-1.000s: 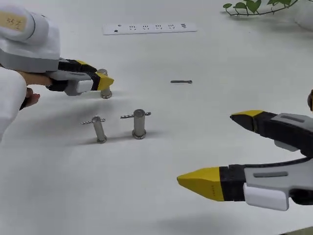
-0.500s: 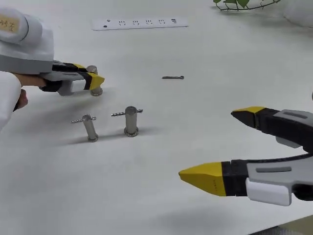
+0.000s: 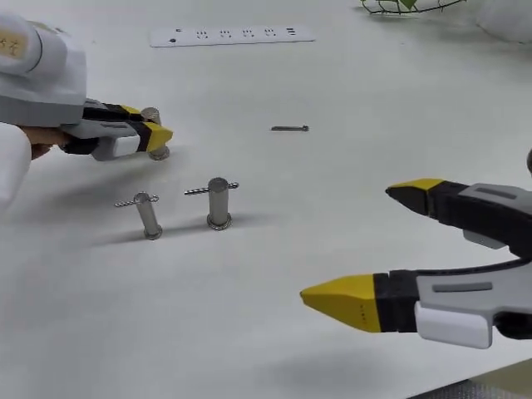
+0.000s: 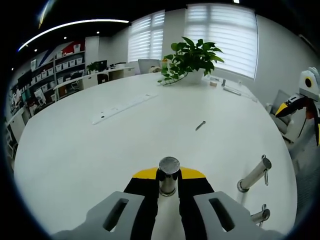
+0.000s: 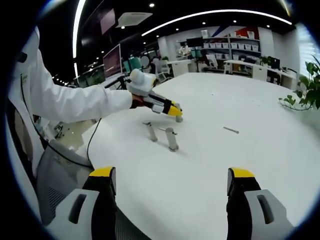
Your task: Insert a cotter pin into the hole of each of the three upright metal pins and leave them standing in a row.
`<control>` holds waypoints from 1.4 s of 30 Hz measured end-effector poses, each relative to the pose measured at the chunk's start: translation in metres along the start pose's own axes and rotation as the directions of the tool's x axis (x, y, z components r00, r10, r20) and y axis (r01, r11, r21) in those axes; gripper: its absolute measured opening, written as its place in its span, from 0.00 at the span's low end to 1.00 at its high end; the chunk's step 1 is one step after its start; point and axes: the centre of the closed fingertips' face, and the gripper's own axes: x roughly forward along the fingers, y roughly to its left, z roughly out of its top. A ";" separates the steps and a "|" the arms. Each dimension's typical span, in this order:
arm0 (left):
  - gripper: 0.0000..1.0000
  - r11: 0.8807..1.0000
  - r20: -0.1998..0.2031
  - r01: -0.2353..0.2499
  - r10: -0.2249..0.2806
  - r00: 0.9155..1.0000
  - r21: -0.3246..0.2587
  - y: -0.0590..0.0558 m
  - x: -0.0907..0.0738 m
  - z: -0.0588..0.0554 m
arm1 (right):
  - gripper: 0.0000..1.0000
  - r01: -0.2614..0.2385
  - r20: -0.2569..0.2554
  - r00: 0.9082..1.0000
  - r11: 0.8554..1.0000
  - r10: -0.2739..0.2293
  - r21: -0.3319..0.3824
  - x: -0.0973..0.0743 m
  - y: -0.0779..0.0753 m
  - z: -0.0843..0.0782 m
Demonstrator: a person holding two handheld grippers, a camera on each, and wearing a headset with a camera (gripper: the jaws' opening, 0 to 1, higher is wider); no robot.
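Three upright metal pins stand on the white table. Two of them, the thin pin (image 3: 148, 215) and the thicker pin (image 3: 219, 204), each have a cotter pin through the top. They also show as the thicker pin (image 4: 254, 174) and the thin pin (image 4: 260, 215). My left gripper (image 3: 158, 137) is shut on the third pin (image 4: 169, 166), which stands behind and to the left of the other two and carries no cotter pin. A loose cotter pin (image 3: 289, 128) lies flat farther right. My right gripper (image 3: 353, 245) hovers open and empty at the near right, well apart from the pins.
A white power strip (image 3: 231, 35) lies at the far side of the table. A potted plant (image 4: 192, 57) stands beyond it. A person's white sleeve (image 5: 75, 102) reaches in behind the left gripper. A grey chair (image 5: 60, 180) stands by the table edge.
The head camera has shifted, so everything sits slightly left and higher. The left gripper stays at the third pin and the right gripper stays open in place.
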 end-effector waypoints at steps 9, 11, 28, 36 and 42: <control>0.10 0.998 -0.001 -0.030 0.030 1.000 -0.060 0.002 0.000 0.001 | 0.89 -0.005 -0.003 1.000 1.000 0.005 -0.002 0.000 0.001 0.001; 0.10 0.998 -0.003 -0.032 0.032 0.999 -0.060 0.002 0.000 0.002 | 0.89 -0.004 -0.003 1.000 1.000 0.004 -0.001 0.000 0.001 0.001; 0.10 0.997 0.051 -0.072 0.071 0.996 0.006 0.002 -0.029 0.041 | 0.89 -0.002 0.021 1.000 1.000 0.003 -0.016 -0.004 -0.002 0.010; 0.10 0.997 0.074 -0.054 0.049 0.996 0.058 -0.024 -0.054 0.063 | 0.88 -0.017 0.041 0.999 0.999 0.018 -0.037 -0.005 0.001 0.015; 0.09 0.996 0.077 -0.005 -0.001 0.997 0.088 -0.061 -0.070 0.066 | 0.88 -0.036 0.048 0.998 0.998 0.039 -0.053 -0.005 0.004 0.016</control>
